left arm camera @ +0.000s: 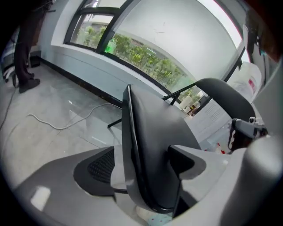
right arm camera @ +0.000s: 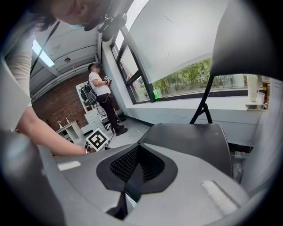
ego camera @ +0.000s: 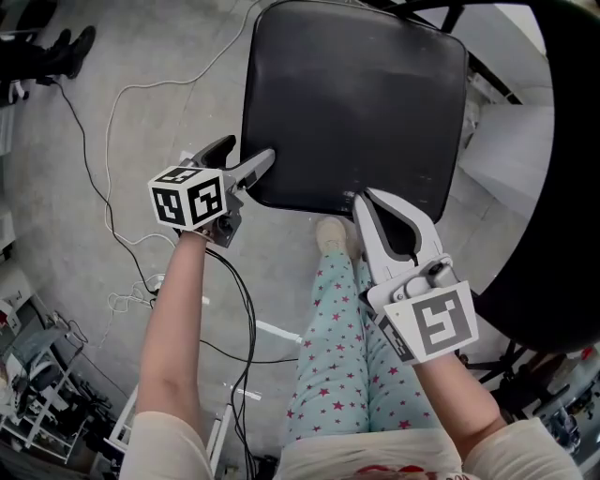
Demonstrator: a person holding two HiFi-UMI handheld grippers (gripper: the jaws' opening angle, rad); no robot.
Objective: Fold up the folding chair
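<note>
The folding chair's black seat (ego camera: 356, 103) lies flat in front of me, its dark frame bars (ego camera: 441, 14) at the far side. My left gripper (ego camera: 246, 169) is at the seat's front left corner. In the left gripper view the seat (left arm camera: 150, 145) runs edge-on between the jaws, one jaw on each face, and the gripper (left arm camera: 146, 176) is shut on it. My right gripper (ego camera: 364, 202) is shut, its tips against the front edge near the right corner. In the right gripper view the seat (right arm camera: 190, 137) stretches away just beyond the shut gripper (right arm camera: 132, 176).
My legs in star-print trousers (ego camera: 337, 356) stand right behind the seat's front edge. Cables (ego camera: 103, 141) trail over the grey floor at left. A large dark rounded object (ego camera: 562, 187) fills the right side. A person (right arm camera: 104, 101) stands by the windows, beside white shelving (right arm camera: 95, 117).
</note>
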